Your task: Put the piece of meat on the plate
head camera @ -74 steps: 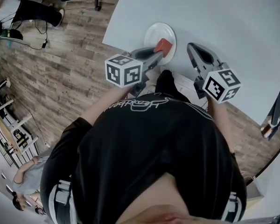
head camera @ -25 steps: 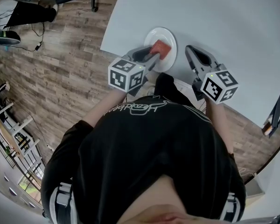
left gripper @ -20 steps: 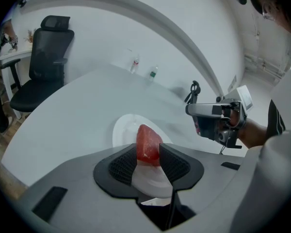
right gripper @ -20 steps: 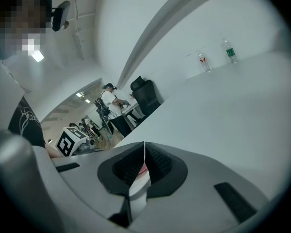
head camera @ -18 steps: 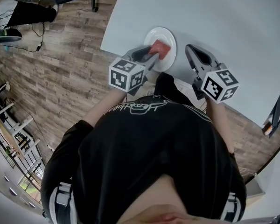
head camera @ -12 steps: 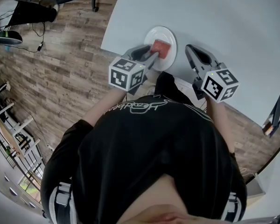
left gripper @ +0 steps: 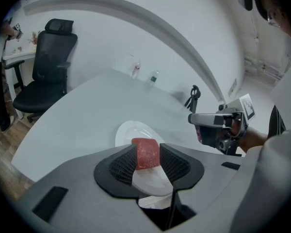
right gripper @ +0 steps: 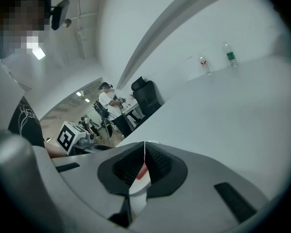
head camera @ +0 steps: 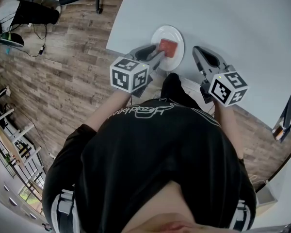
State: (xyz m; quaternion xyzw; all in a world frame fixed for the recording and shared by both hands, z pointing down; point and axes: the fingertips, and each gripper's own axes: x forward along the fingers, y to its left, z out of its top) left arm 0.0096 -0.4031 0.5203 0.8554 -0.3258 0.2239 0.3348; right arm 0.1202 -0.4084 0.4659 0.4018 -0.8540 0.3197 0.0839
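Head view: the piece of meat lies on the plate, so the placing looks done. The left gripper sits at the plate's 7 o'clock, aimed at the meat with its tips over the near rim, consistent with a release. The right gripper hangs over the tabletop at the plate's 4 o'clock, clear of the plate and apparently idle. The plate stands close to the tabletop's edge from 6 to 9 o'clock; open surface runs from 12 to 3 o'clock. Left gripper view: the fingers stand apart, having just been opening; the meat shows in the gap but rests on the plate, with the pads off it. Drawing straight back along the approach line appears unobstructed. Two bottles stand well apart at 12 o'clock. Right gripper view: its fingers are together and hold nothing; a red sliver of the meat shows beyond them.
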